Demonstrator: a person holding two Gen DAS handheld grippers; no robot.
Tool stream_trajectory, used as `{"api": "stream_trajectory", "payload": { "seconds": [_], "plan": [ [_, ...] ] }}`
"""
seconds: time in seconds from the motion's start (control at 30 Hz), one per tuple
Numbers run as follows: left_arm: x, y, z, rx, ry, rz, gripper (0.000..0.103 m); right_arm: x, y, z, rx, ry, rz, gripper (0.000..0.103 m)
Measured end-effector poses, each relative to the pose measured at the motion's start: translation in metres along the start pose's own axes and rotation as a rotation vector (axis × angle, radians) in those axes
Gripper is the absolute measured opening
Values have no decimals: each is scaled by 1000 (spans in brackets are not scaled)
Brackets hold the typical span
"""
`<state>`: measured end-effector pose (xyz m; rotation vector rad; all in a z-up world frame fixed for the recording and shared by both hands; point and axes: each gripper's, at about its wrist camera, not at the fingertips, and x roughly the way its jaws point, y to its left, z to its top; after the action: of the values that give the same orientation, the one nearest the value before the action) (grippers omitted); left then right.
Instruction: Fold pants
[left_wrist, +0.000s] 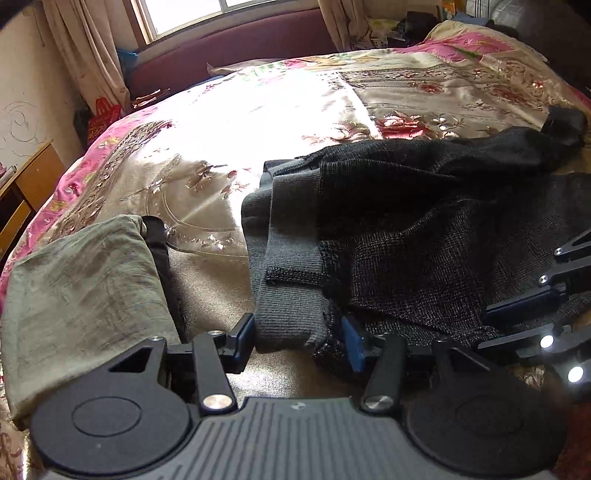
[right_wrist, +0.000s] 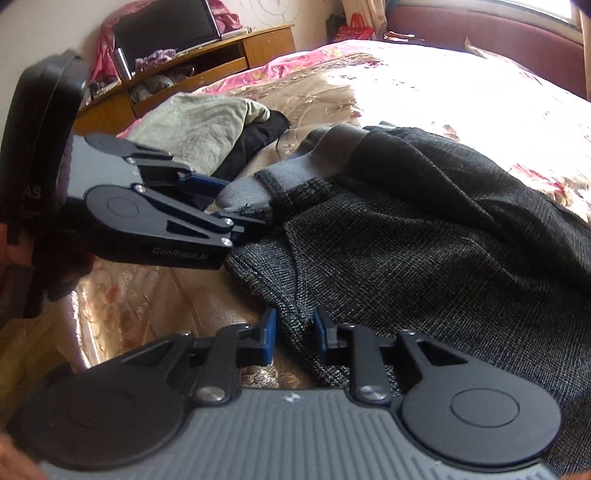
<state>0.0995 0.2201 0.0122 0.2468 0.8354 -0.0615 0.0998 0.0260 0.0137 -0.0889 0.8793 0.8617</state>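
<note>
pants (left_wrist: 424, 236): coarse matt knit | bedspread (left_wrist: 229, 122): glossy satin

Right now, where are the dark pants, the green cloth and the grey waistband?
dark pants (right_wrist: 424, 236), right wrist view, on the speckled leg fabric.
green cloth (left_wrist: 85, 291), left wrist view, on its flat top.
grey waistband (left_wrist: 284, 295), left wrist view, on the ribbed band.

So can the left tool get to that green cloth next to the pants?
Probably yes. The green cloth lies close beside the left tool with bare bedspread between, but the tool first must release the pants.

The pants (left_wrist: 424, 221) lie on the bed (left_wrist: 258, 122), right of a folded cloth (left_wrist: 81, 288).
</note>
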Motion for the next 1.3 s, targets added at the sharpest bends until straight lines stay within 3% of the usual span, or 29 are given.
{"api": "stream_trajectory", "payload": {
  "seconds": [0.07, 0.2, 0.4, 0.6, 0.67, 0.9, 1.17, 1.23, 1.3],
  "plan": [
    [-9, -5, 4, 13, -25, 20, 65, -26, -16, -2, 51, -37, -21, 29],
    [-17, -17, 13, 43, -39, 73, 66, -73, -47, -11, 104, -110, -170, 35],
    [-49, -31, 13, 51, -151, 81, 65, -134, -75, -57, 252, -98, -443, 36],
    [-68, -67, 14, 86, -251, -45, 65, -182, -85, -105, 356, -112, -645, 34],
    [-70, -83, 13, 96, -251, -82, 65, -191, -101, -113, 397, -133, -717, 35],
    [-64, -145, 20, 120, -207, -199, 65, -218, -179, -151, 531, -154, -833, 35],
    [-3, -240, 80, 230, -152, -392, 65, -245, -286, -179, 694, -136, -846, 32],
    [10, -255, 96, 246, -150, -439, 65, -268, -315, -184, 793, -188, -890, 29],
    [21, -266, 110, 254, -152, -460, 65, -298, -332, -197, 957, -280, -1011, 22]
  ]
}}
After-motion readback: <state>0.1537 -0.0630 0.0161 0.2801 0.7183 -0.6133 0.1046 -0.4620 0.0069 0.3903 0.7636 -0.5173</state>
